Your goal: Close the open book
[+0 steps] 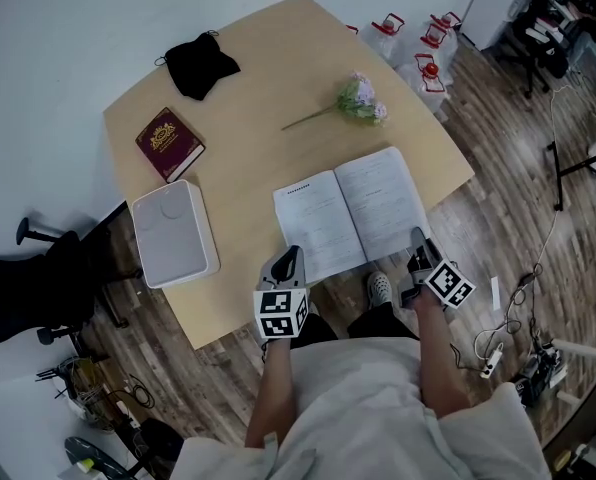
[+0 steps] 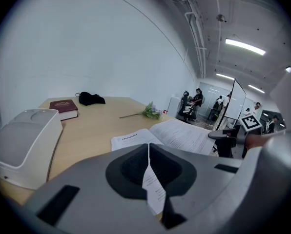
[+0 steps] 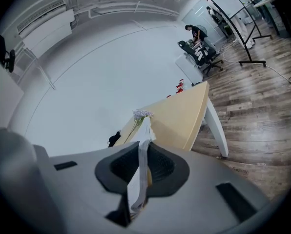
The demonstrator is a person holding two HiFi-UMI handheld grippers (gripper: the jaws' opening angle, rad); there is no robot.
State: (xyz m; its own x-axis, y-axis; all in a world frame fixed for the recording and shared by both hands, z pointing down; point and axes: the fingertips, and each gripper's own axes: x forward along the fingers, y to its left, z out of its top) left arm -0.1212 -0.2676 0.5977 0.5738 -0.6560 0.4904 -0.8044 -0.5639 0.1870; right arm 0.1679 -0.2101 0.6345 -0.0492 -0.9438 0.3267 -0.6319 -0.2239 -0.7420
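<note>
The open book (image 1: pixel 353 213) lies spread on the bench (image 1: pixel 228 98), at the near edge in front of the person. The left tongs (image 1: pixel 292 256) are clamped on the lower edge of its left page. The right tongs (image 1: pixel 417 238) are clamped on the right half, apparently on several pages together.
</note>
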